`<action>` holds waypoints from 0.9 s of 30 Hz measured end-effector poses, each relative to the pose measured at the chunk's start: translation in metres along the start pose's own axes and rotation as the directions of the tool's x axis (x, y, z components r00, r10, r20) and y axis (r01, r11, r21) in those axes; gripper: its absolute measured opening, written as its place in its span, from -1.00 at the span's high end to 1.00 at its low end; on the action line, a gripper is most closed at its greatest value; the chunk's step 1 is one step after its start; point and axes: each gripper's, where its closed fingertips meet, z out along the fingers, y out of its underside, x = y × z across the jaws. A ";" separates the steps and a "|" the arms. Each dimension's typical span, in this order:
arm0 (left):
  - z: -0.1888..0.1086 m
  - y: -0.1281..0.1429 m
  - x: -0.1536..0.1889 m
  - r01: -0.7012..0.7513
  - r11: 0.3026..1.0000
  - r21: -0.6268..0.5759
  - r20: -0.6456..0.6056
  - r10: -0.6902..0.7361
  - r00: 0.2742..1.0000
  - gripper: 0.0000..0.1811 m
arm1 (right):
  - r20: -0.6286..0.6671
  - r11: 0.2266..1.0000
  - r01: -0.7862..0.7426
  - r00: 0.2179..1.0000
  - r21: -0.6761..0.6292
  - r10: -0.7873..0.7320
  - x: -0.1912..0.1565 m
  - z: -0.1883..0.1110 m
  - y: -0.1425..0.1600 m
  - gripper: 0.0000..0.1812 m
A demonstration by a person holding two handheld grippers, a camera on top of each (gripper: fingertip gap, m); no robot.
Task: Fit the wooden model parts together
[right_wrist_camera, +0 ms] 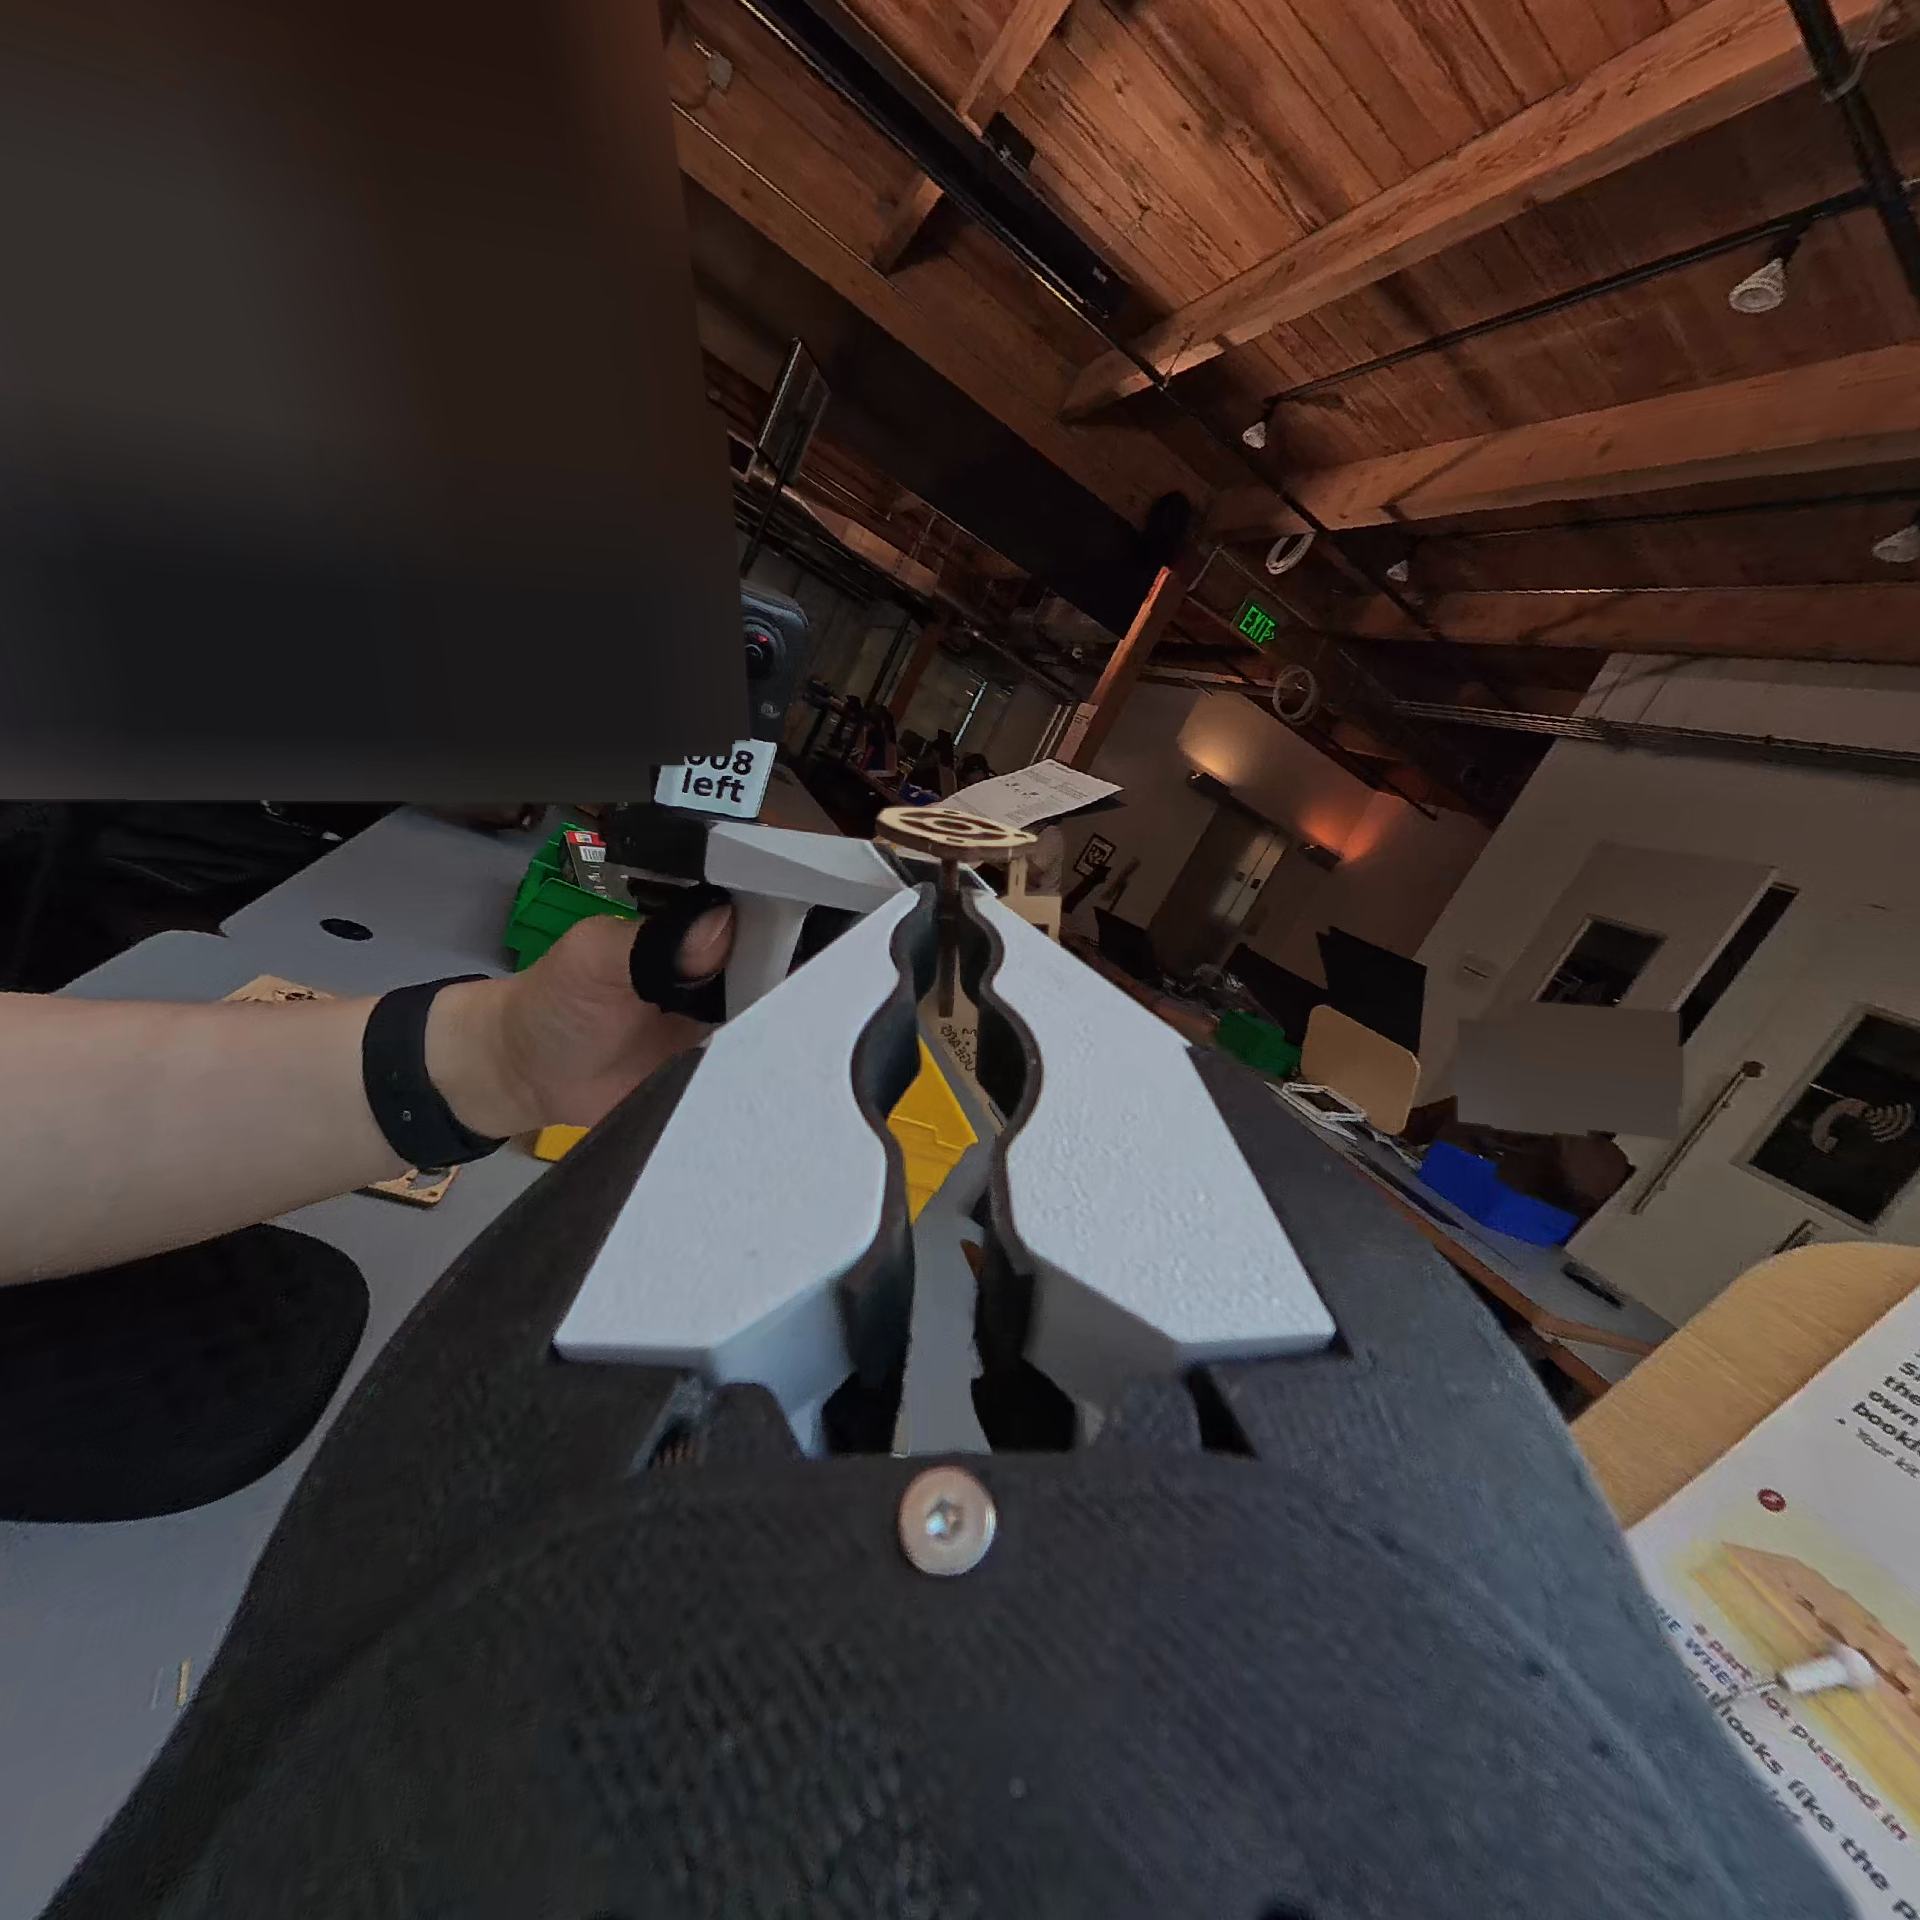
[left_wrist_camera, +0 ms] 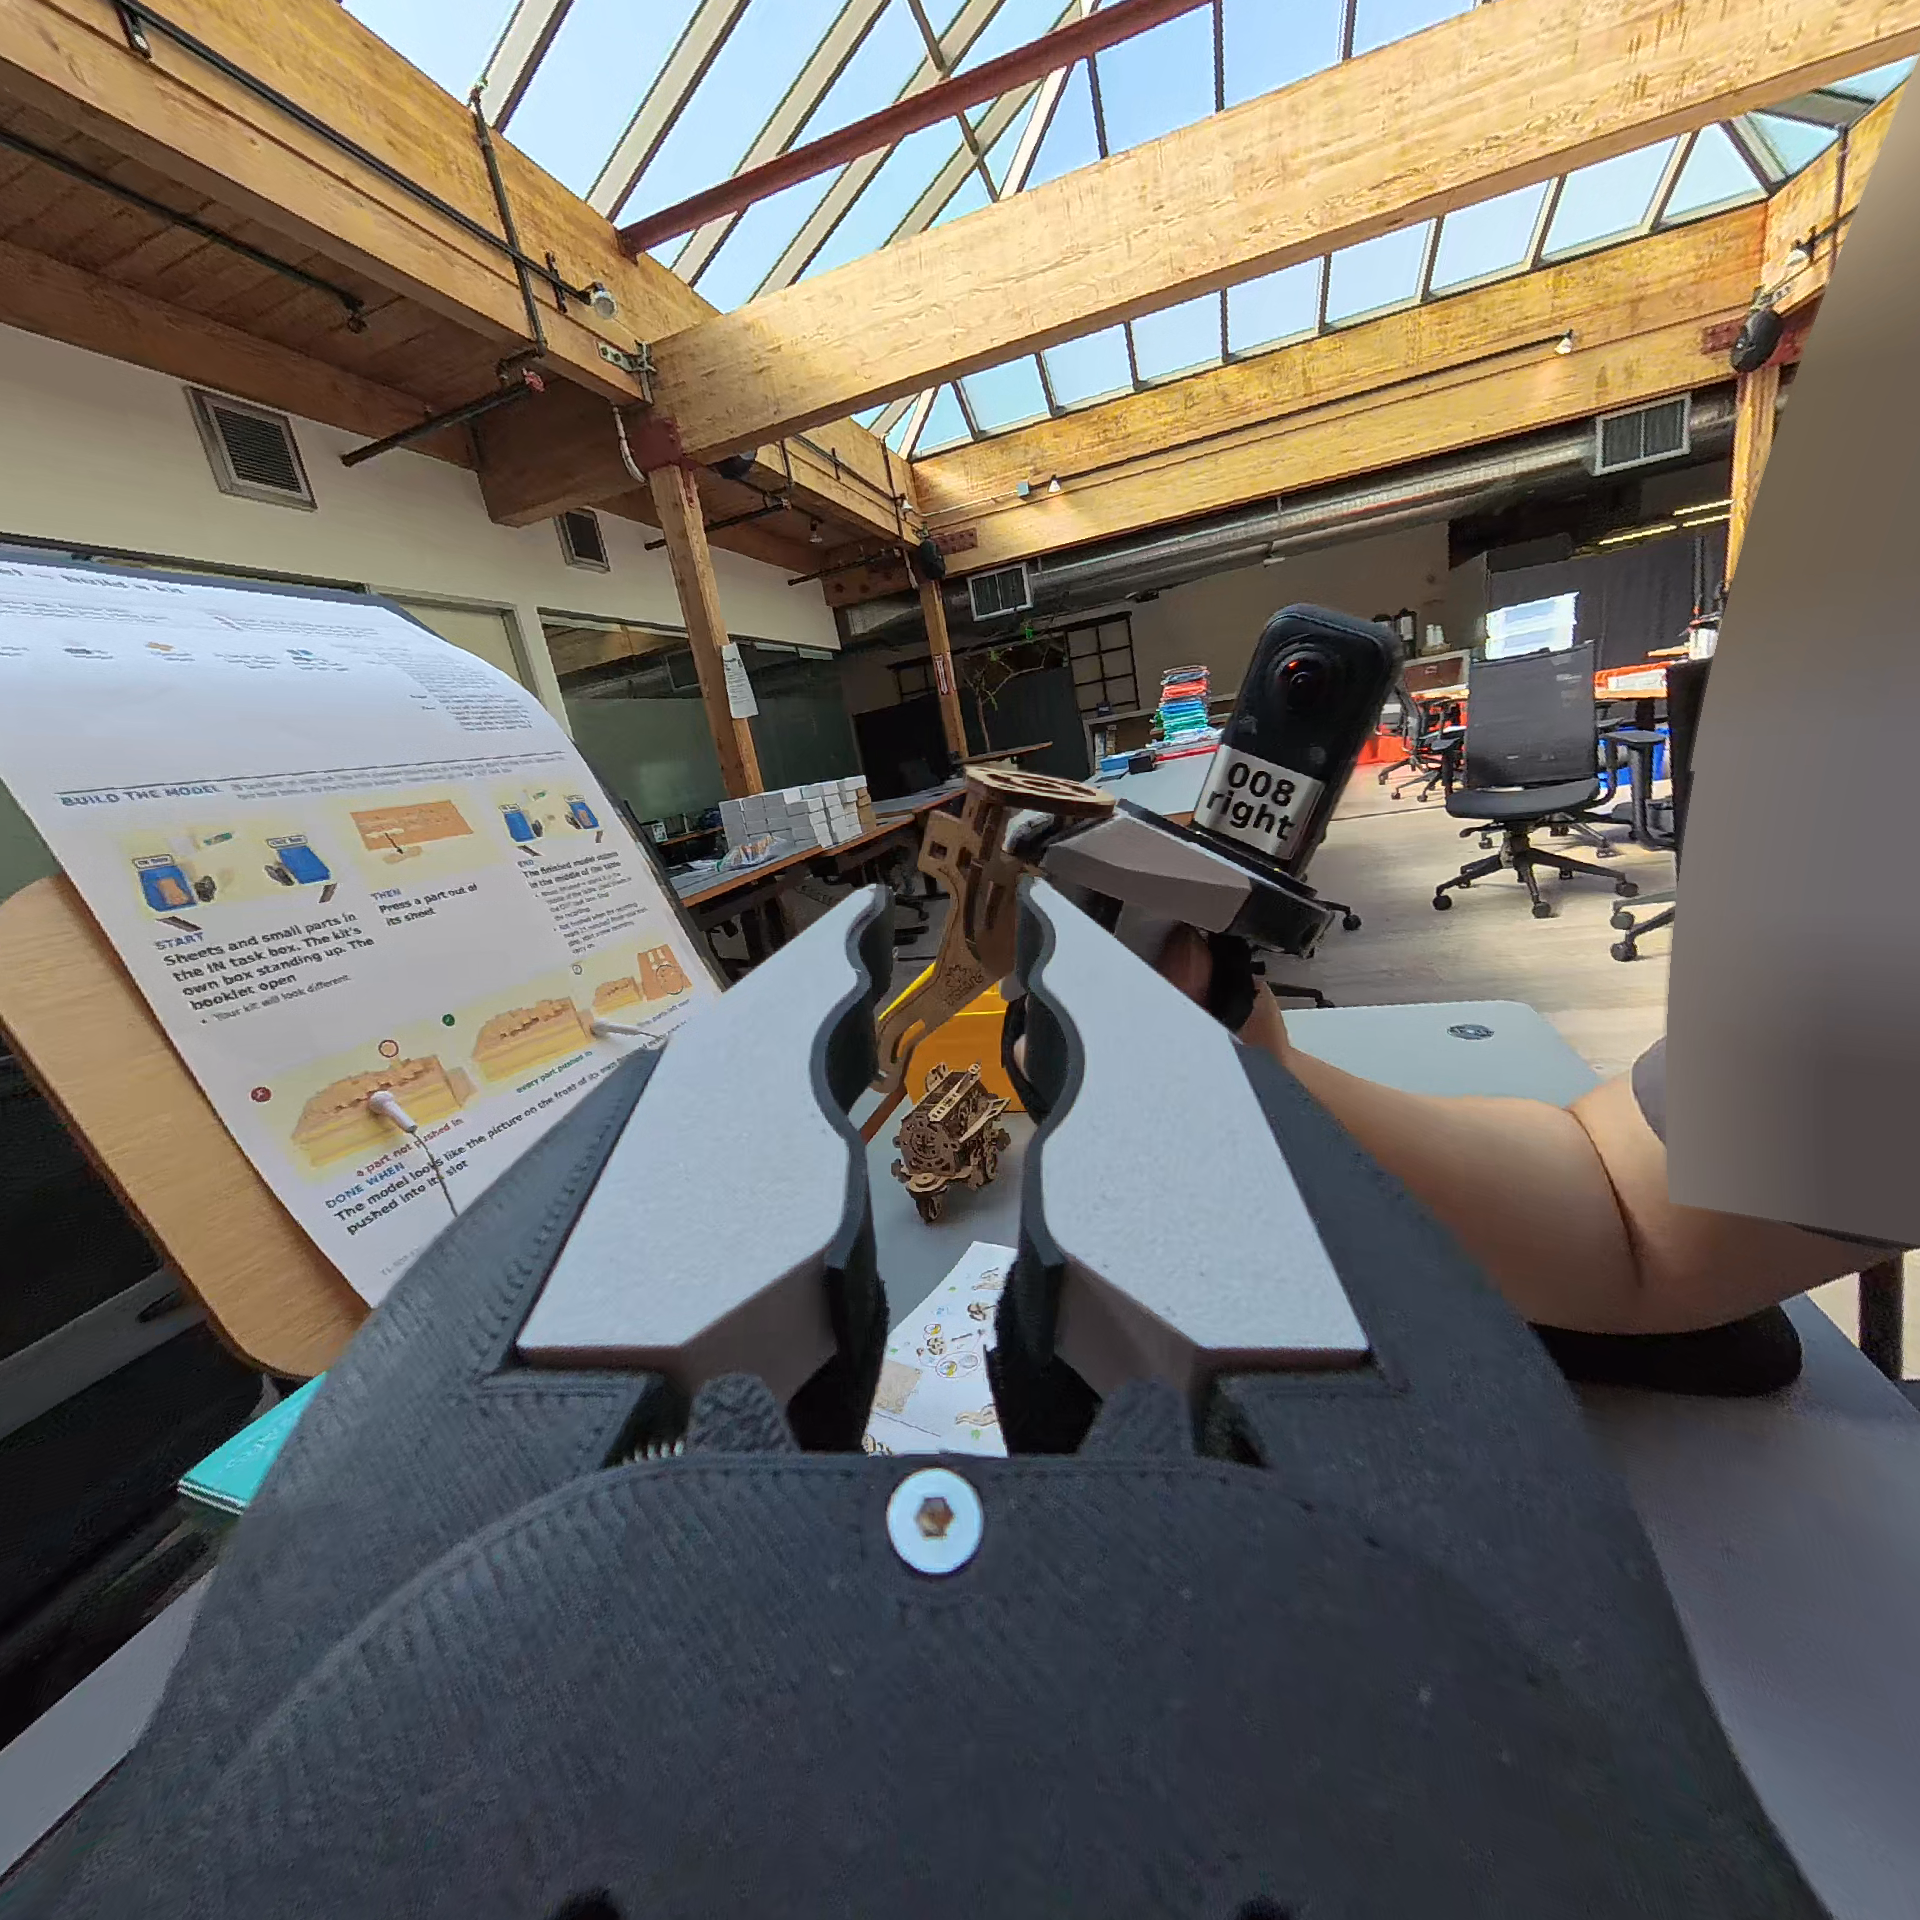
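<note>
While both grippers meet mid-frame, the wooden part [left_wrist_camera: 971, 914] stands nearly upright, its long axis running from lower left up to a round disc [right_wrist_camera: 954, 828] on top. The left gripper [left_wrist_camera: 951, 925] is pinched on the part's flat body; the right gripper [right_wrist_camera: 948, 914] is clamped on the thin stem under the disc. Lower centre, a finished wooden model [left_wrist_camera: 951, 1138] sits on the grey table [left_wrist_camera: 1455, 1049].

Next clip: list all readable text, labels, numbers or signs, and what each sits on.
I do not transcribe writing; it stands on:
Instruction sheet on the wooden board: printed headings and captions.
White label on the camera of the right gripper.
White tag on the left gripper.
Green lit sign under the ceiling.
Wooden part: small engraving, blurred.
Booklet on the table: too small.
</note>
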 end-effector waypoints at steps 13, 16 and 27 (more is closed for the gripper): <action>0.001 -0.004 0.022 0.050 0.998 -0.048 -0.132 -0.056 0.990 0.85 | 0.160 0.954 -0.285 0.950 0.095 0.268 0.000 -0.007 -0.007 0.99; 0.000 -0.005 0.018 0.068 0.997 -0.043 -0.120 -0.072 0.990 0.90 | 0.165 0.952 -0.291 0.947 0.091 0.274 0.000 -0.007 -0.005 0.99; -0.027 -0.010 -0.018 0.133 0.989 -0.061 0.023 -0.132 0.991 0.95 | 0.130 0.962 -0.265 0.958 0.062 0.256 0.005 -0.006 0.003 0.99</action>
